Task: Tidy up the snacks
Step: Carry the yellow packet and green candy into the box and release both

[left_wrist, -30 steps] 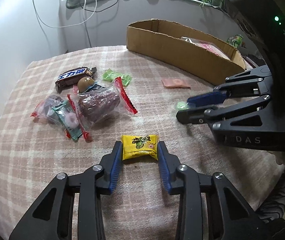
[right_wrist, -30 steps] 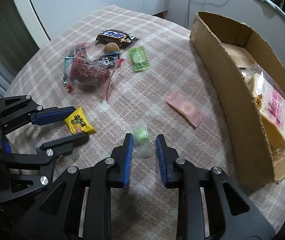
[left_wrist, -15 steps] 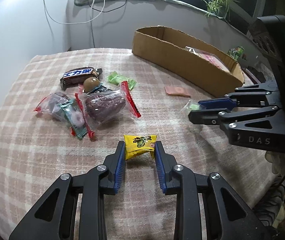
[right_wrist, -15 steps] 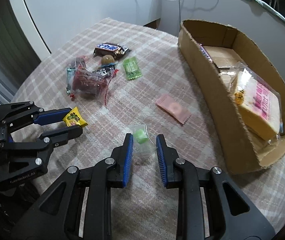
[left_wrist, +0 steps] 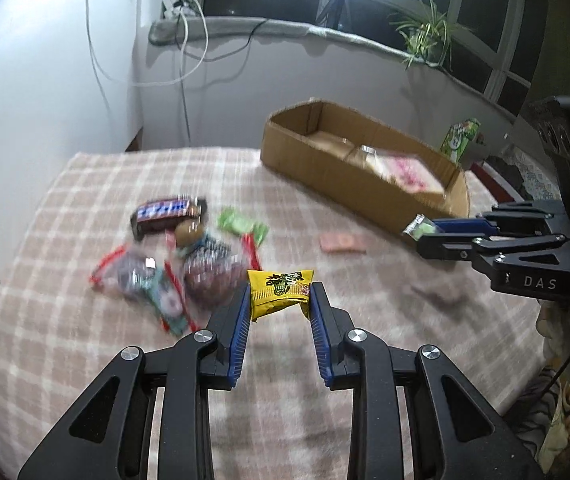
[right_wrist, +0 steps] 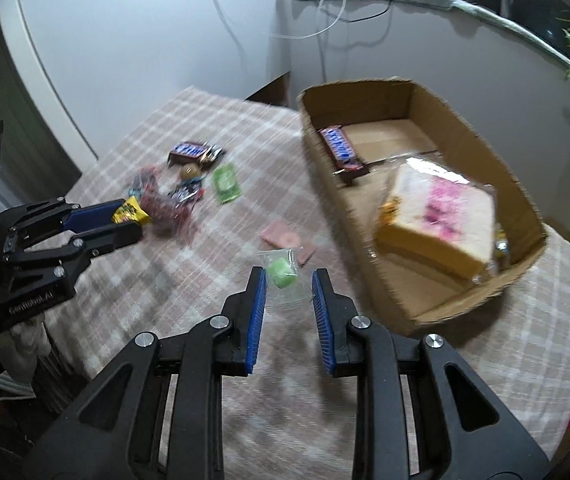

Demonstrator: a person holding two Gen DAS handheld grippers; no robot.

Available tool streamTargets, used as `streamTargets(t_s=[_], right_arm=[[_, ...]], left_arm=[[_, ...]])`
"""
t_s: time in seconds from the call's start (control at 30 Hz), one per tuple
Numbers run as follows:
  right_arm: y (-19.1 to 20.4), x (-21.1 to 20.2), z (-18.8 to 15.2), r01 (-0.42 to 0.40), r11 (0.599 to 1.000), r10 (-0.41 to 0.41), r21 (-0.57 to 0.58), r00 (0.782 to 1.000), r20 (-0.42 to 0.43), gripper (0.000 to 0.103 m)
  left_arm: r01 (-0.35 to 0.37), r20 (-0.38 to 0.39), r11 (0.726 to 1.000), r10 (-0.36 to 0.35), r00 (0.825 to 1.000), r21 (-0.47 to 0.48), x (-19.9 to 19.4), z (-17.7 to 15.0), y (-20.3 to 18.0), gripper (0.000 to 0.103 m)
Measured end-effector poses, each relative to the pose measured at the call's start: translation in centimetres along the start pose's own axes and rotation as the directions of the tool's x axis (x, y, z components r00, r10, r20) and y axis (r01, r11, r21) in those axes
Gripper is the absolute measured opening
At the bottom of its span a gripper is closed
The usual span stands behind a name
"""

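My left gripper [left_wrist: 280, 300] is shut on a yellow snack packet [left_wrist: 281, 291] and holds it above the checked tablecloth. My right gripper [right_wrist: 288, 286] is shut on a clear wrapper with a green candy [right_wrist: 281, 273], lifted near the front of the cardboard box [right_wrist: 389, 292]. The box [left_wrist: 337, 178] holds a chocolate bar [right_wrist: 341, 154] and a wrapped bread pack [right_wrist: 441, 216]. The left gripper with the yellow packet [right_wrist: 131, 212] shows at the left of the right wrist view; the right gripper with the candy [left_wrist: 421, 229] shows at the right of the left wrist view.
A pile of snacks lies on the table: a chocolate bar [left_wrist: 167, 214], a round chocolate [left_wrist: 189, 232], a green packet [left_wrist: 243, 225], red-edged bags [left_wrist: 205, 272] and a pink packet [left_wrist: 343, 243]. The table edge drops off at the right and front.
Both grippers have lifted their snacks off the table and moved up toward the box. The views are blurred from motion.
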State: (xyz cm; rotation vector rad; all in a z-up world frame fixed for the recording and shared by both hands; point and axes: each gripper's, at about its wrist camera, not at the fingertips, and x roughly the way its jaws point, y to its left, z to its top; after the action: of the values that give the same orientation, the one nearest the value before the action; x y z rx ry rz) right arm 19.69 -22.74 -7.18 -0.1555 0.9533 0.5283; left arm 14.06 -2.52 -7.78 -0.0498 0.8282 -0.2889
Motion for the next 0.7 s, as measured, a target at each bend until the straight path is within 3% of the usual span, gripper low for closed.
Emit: streamTargets(t_s=[0.33, 0.7], right_arm=[[-3.9, -1.8, 1.8, 0.044, 0.998, -0.046, 0.052, 0.998, 0.045, 0.025], [-6.6, -1.5, 2.9, 0.053, 0.996, -0.056, 0.077, 0.997, 0.046, 0.025]], left_arm=[[0.027, 0.074, 0.999, -0.029, 0.997, 0.027, 0.2, 5.0, -1.2, 0.027], [0.047, 0.086, 0.994, -0.056, 0.995, 0.095, 3.0, 9.3, -4.4, 0.027]])
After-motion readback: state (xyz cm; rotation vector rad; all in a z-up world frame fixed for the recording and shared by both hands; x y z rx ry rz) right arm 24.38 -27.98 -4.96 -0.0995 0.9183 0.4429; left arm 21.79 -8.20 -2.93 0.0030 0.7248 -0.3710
